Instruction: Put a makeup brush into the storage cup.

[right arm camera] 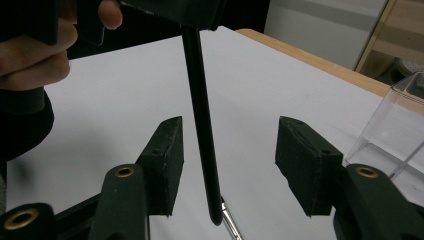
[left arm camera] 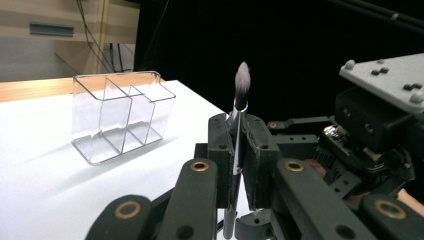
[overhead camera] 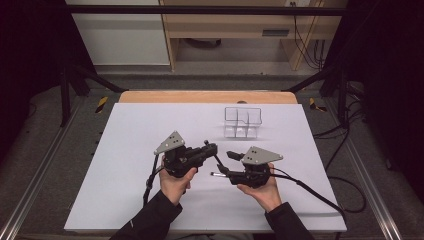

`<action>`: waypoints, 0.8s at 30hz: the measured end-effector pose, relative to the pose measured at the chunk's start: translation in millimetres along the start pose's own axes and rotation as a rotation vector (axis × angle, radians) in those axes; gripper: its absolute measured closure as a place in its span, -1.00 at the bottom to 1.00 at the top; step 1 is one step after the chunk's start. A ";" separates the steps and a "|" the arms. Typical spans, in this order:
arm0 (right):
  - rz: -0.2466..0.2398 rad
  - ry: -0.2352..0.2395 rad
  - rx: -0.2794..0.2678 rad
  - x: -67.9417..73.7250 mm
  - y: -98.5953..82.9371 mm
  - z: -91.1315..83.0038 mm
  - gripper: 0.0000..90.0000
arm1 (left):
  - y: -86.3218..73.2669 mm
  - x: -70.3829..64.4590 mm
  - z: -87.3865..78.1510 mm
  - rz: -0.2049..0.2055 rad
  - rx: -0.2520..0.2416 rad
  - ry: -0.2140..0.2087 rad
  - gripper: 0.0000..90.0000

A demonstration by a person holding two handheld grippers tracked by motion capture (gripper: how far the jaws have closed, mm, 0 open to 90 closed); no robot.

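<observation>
A black makeup brush (left arm camera: 242,82) stands upright in my left gripper (left arm camera: 239,125), which is shut on its handle, soft bristle tip on top. In the high view the left gripper (overhead camera: 210,148) hovers over the middle of the white table (overhead camera: 130,195), and the brush (overhead camera: 216,161) slants down from it. My right gripper (right arm camera: 227,150) is open, one jaw on each side of the brush handle's (right arm camera: 202,125) lower end without touching it. From above, the right gripper (overhead camera: 226,164) sits just right of the left one. A clear compartmented organizer (overhead camera: 243,121) stands farther back.
A thin silver-tipped item (overhead camera: 215,174) lies on the table under the right gripper. The organizer (left arm camera: 120,115) holds nothing. Wooden furniture (overhead camera: 225,30) and cables (overhead camera: 345,185) lie beyond the table's edges.
</observation>
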State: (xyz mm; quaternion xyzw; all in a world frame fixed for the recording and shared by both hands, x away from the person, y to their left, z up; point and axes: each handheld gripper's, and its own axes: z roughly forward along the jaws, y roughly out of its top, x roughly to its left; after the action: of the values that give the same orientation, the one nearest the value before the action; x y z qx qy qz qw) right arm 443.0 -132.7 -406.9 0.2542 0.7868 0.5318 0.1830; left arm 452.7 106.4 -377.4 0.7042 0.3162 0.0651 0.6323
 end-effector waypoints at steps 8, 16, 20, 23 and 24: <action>-0.019 0.025 0.018 4.8 4.1 0.8 0.27 | -5.7 -9.3 8.6 0.034 0.041 0.019 0.86; -0.019 0.027 0.001 5.7 6.0 -1.7 0.55 | -8.9 -12.6 12.3 0.047 0.057 0.024 0.86; -0.020 0.038 0.001 5.7 6.3 -2.2 0.69 | -9.0 -12.6 12.3 0.047 0.057 0.025 0.86; -0.023 0.048 0.001 6.1 6.2 -2.1 0.78 | -9.1 -12.7 12.4 0.048 0.057 0.027 0.86; -0.023 0.051 0.001 6.2 6.1 -2.1 0.81 | -9.2 -12.8 12.5 0.048 0.058 0.028 0.86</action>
State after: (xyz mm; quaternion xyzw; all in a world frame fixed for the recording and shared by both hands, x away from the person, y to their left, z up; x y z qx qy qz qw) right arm 438.1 -128.7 -400.6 0.2316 0.7943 0.5357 0.1690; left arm 445.4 89.0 -384.4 0.7288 0.3096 0.0808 0.6053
